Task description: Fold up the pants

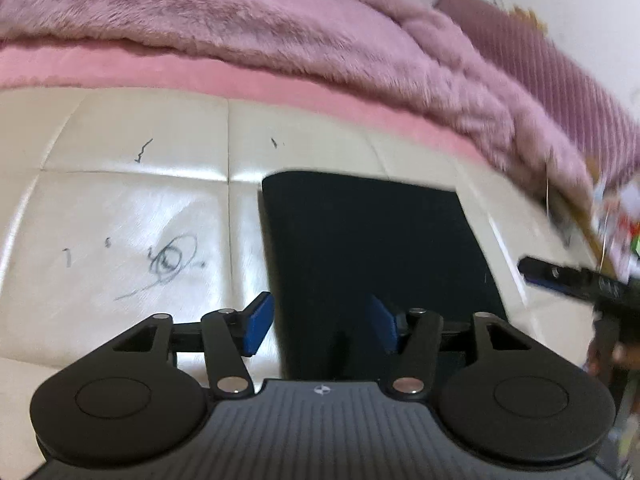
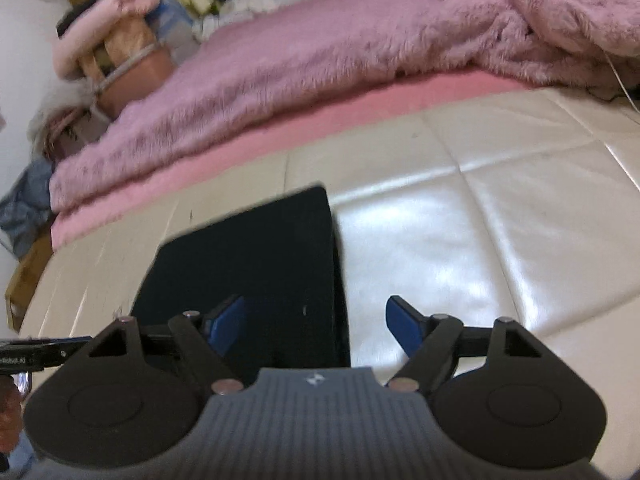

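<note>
The pants (image 1: 372,240) lie folded into a flat dark rectangle on the cream quilted surface (image 1: 132,200), the long axis running away from both cameras toward the pink bedding. In the left wrist view the left gripper (image 1: 320,324) has its jaws wide apart and empty, the left blue pad over the cream surface just beside the pants' left edge and the right pad over the dark fabric. In the right wrist view the right gripper (image 2: 316,326) is likewise spread wide and holds nothing, straddling the pants' (image 2: 256,256) right edge. Dark pen scribbles (image 1: 172,260) mark the cream surface to the left of the pants, but they form no readable word. Beyond lies a pink sheet edge (image 1: 200,76) and over it a fluffy mauve blanket (image 1: 240,20). At the left margin of the right wrist view part of the other gripper shows small white lettering (image 2: 12,359), too blurred to read.
</note>
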